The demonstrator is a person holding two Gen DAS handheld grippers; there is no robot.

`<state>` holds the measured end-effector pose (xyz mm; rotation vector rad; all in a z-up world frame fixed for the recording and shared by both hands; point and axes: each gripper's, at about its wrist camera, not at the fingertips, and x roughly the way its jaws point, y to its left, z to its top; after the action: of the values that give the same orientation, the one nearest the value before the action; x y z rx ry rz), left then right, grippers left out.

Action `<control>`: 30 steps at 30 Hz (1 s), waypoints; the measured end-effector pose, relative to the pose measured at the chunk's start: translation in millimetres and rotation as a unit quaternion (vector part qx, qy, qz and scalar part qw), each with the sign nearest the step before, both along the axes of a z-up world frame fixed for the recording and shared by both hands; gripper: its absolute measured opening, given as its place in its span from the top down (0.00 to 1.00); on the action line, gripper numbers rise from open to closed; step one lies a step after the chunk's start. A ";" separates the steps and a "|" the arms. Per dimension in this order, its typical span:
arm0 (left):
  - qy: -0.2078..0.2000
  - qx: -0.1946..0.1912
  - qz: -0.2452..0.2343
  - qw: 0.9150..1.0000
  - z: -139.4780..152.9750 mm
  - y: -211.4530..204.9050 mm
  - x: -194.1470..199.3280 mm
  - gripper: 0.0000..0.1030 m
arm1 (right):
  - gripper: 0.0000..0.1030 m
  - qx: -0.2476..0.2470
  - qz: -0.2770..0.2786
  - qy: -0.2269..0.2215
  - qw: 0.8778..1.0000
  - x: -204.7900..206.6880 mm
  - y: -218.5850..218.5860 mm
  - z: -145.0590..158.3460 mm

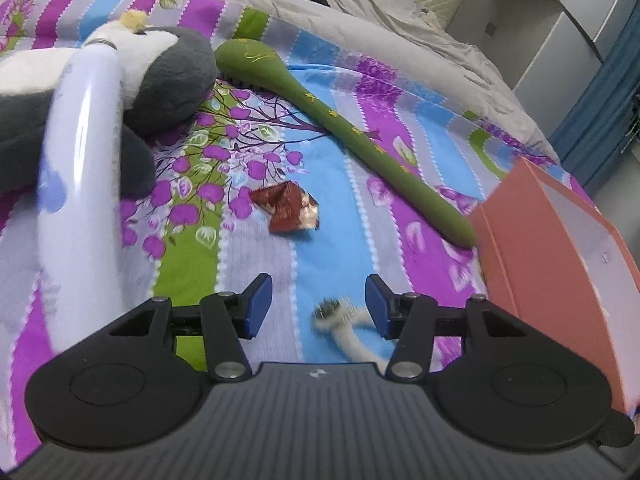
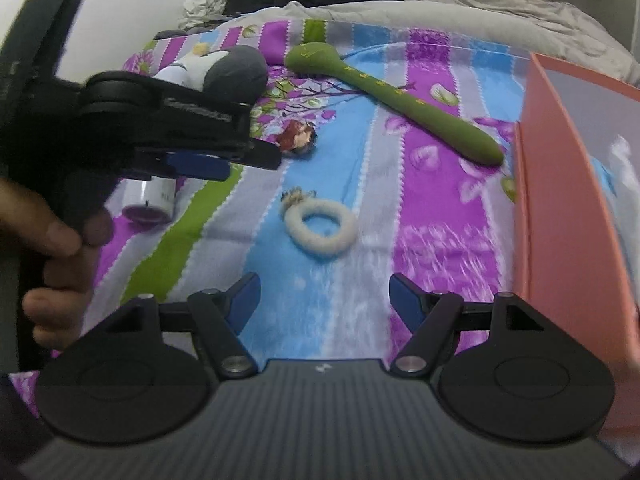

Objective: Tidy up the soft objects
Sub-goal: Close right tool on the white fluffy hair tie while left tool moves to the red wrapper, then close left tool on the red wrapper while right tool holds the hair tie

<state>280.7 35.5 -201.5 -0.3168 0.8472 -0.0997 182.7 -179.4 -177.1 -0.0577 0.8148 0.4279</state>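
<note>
bed (image 2: 340, 208): striped floral sheet, everything we care about is lying on it.
pink box (image 2: 560, 208): open, on the right edge of the bed, looks like the drop spot to us.
plush penguin (image 1: 160, 80): far left, with a white bottle (image 1: 80, 168) lying in front of it.
green plush wand (image 2: 396, 96): long axis runs diagonally from its fat head at the back down to its tail, which ends right beside the box.
fluffy white ring (image 2: 320, 228): flat on the blue stripe, dead ahead of the right claw (image 2: 324, 300) and just past the tips, hole facing up.
left claw (image 1: 320, 300): jaws apart, nothing between them; the ring's blurry end sits right under its right pad.
right claw: jaws apart too, empty.
nearer hand: we'd guess left, since it's almost over the ring, though right has the straighter line.
wrapper (image 1: 286, 212): small crumpled red thing mid-bed, not soft, we'd skip it.
</note>
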 end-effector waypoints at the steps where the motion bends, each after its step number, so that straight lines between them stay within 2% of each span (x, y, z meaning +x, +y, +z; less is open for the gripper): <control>1: 0.001 0.002 0.000 1.000 -3.2 0.5 8.2 0.41 | 0.29 0.000 0.004 -0.002 1.000 5.3 2.4 -2.1; 12: -0.005 -0.010 0.010 1.000 -31.9 12.9 67.2 0.39 | 0.31 -0.018 0.044 -0.024 0.999 44.6 26.7 -29.1; 14: -0.010 -0.009 0.011 1.000 -35.4 13.2 74.5 0.39 | 0.37 -0.023 0.043 -0.025 0.999 48.9 30.1 -32.3; 16: -0.016 -0.002 0.008 1.000 -39.1 12.0 79.6 0.39 | 0.39 -0.021 0.044 -0.026 0.998 51.9 32.5 -34.2; 18: -0.021 0.003 0.004 1.000 -42.3 10.5 83.2 0.39 | 0.56 -0.029 0.041 -0.032 0.998 52.8 36.0 -34.9; 19: -0.022 0.002 0.004 1.000 -43.9 10.1 84.5 0.40 | 0.60 -0.031 0.041 -0.033 0.998 54.0 37.6 -35.6; 21: -0.026 0.001 0.002 1.000 -46.3 9.4 86.2 0.42 | 0.73 -0.030 0.044 -0.034 0.998 54.3 39.7 -35.4; 22: -0.028 0.004 0.000 1.000 -46.7 8.9 87.0 0.47 | 0.76 -0.032 0.045 -0.034 0.998 54.4 40.4 -34.9; 24: -0.033 0.008 -0.003 0.999 -46.5 8.4 87.2 0.58 | 0.80 -0.032 0.046 -0.036 0.998 54.4 39.9 -33.6; 30: -0.040 0.011 0.000 0.999 -43.5 11.2 81.6 0.58 | 0.83 -0.022 0.040 -0.028 0.999 52.5 34.3 -26.6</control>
<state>362.4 46.8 -245.0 -0.2900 0.7684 -0.1011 235.1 -145.1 -203.7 -0.1423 0.7688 0.4817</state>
